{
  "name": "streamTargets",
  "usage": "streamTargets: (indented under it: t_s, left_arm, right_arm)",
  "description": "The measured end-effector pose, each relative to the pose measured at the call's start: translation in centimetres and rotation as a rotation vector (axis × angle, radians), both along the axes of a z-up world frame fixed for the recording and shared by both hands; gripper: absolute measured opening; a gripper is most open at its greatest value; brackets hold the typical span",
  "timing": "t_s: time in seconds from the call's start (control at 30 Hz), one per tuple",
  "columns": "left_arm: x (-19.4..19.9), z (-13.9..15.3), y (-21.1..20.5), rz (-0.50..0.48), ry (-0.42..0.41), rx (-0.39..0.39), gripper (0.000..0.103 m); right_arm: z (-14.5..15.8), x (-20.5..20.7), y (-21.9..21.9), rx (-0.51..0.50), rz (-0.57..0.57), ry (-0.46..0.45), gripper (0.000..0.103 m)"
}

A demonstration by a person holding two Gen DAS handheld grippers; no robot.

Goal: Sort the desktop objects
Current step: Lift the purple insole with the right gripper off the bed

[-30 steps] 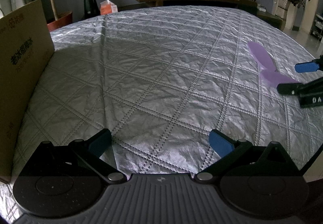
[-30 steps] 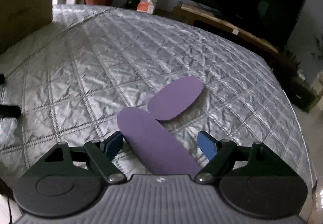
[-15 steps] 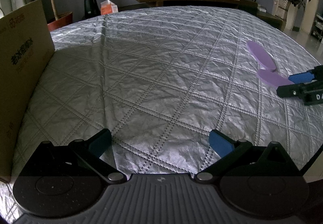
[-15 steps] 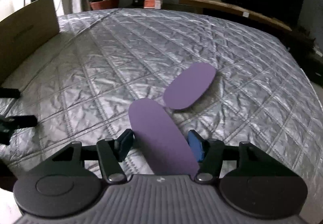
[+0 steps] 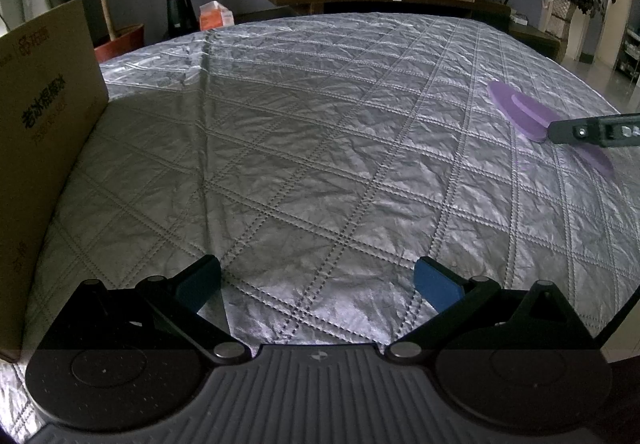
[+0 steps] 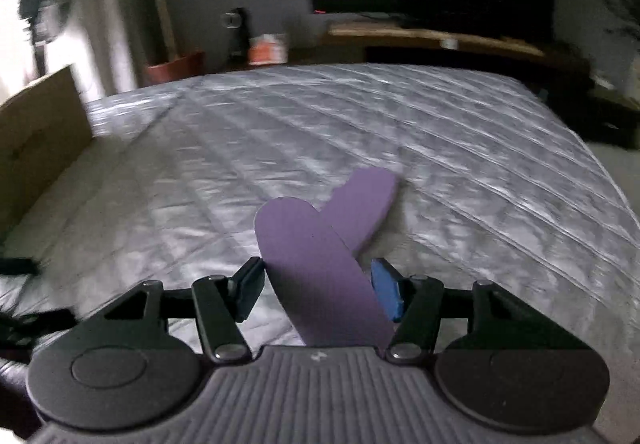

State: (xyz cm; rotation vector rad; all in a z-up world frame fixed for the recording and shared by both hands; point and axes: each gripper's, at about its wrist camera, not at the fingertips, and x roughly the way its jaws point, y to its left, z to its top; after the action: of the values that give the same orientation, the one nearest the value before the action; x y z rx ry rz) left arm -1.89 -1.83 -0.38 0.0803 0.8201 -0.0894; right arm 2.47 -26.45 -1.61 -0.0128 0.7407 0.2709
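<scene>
right gripper (image 6: 318, 286): its two blue pads sit on each side of a flat purple piece; the right pad touches the edge, the left pad looks just beside it; I think it is closed on the piece, but the picture is blurry
held purple piece (image 6: 316, 268): long, flat, round at the end; it sticks out forward from the jaws, tilted up to the left
second purple piece (image 6: 364, 204): same shape; it lies on the worktop just past the held one; their ends overlap in this view; I cannot tell if they touch
left gripper (image 5: 318, 284): wide open; holds nothing; it hangs low over the worktop, well apart from the purple pieces
worktop (image 5: 320, 132): covered in a silver quilted sheet
cardboard box (image 5: 38, 148): stands at the left edge
how it will handle: looks light, thin and a bit bendy, like foam; not easy to break; it may flop or slip if pinched at the tip; best to hold it by the long edges near the middle
</scene>
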Motion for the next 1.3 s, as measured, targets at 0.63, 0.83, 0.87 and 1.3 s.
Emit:
streamTargets:
  t_s: [0.63,0.83,0.87,1.3]
  left_arm:
    - [-0.1,0.1,0.0,0.0,0.0,-0.001,0.103]
    - [0.0,0.1,0.0,0.0,0.001,-0.001,0.103]
    - [0.0,0.1,0.0,0.001,0.001,-0.001,0.103]
    - [0.1,0.1,0.0,0.001,0.004,-0.003,0.103]
  right_arm:
    - [-1.3,0.9,0.1,-0.107,-0.002,0.032,0.07]
    - [-1.6,0.4,0.3,-0.105,0.022,0.036,0.081]
    - [-1.5,0.3,0.4,-0.106,0.024,0.034,0.074]
    - [-0.8,-0.7,0.9,-0.099,0.02,0.005,0.048]
